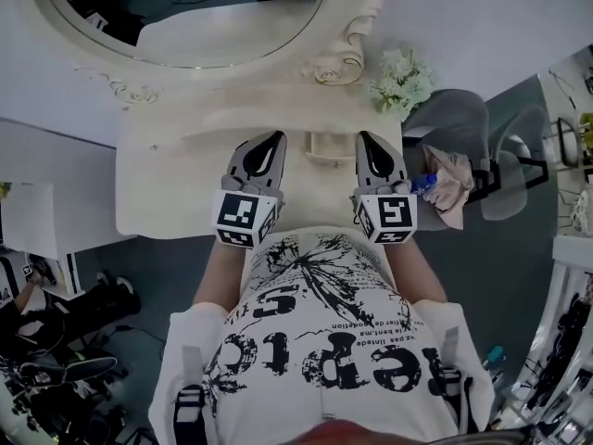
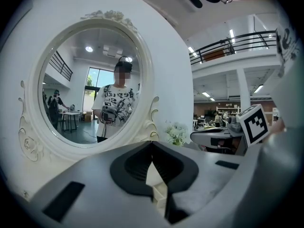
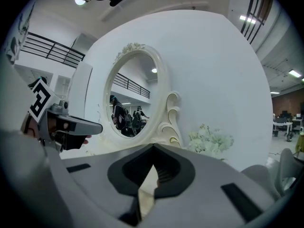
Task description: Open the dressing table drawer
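The cream dressing table [image 1: 167, 184] stands below me, with its oval mirror [image 1: 185, 17] at the back. No drawer front shows in the head view; the table's near edge runs under my grippers and body. A small cream ridged piece [image 1: 329, 146] sits on the top between the grippers. My left gripper [image 1: 276, 137] hovers over the top left of centre, shut and empty [image 2: 152, 142]. My right gripper [image 1: 364, 137] hovers beside it, also shut with nothing between its tips [image 3: 153, 147]. Both point roughly level toward the mirror [image 2: 90, 84].
A bunch of white flowers [image 1: 400, 82] stands at the table's back right corner. A grey chair [image 1: 463, 123] with a pinkish cloth [image 1: 451, 184] sits to the right. Dark equipment and cables [image 1: 56, 341] lie on the floor at left.
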Available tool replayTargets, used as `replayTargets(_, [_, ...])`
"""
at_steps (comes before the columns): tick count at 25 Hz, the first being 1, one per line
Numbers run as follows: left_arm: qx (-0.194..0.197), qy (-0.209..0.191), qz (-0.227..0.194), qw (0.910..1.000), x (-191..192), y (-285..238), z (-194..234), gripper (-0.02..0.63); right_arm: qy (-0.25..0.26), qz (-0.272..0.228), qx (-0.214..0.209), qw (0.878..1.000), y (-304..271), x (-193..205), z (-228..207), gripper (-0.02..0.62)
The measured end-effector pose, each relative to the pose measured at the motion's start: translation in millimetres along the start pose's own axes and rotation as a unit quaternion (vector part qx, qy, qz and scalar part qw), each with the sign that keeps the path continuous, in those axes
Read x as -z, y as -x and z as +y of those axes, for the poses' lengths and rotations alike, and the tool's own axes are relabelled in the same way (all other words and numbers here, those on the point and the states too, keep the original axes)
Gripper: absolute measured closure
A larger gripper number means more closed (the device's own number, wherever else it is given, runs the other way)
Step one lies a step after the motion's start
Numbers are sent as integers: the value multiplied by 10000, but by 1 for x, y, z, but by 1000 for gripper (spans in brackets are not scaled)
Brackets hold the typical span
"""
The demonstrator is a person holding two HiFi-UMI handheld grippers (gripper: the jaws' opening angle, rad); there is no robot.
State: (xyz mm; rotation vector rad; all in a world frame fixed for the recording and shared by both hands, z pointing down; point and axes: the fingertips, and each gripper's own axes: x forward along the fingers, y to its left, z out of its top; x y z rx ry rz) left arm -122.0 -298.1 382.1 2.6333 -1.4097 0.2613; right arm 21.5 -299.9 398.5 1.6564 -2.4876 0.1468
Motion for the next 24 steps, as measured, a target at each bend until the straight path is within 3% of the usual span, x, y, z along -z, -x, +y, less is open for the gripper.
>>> replayTargets(24, [-30,22,66,10000,5,8,-3,588,-69,111,-117,9998,3,14,8,578])
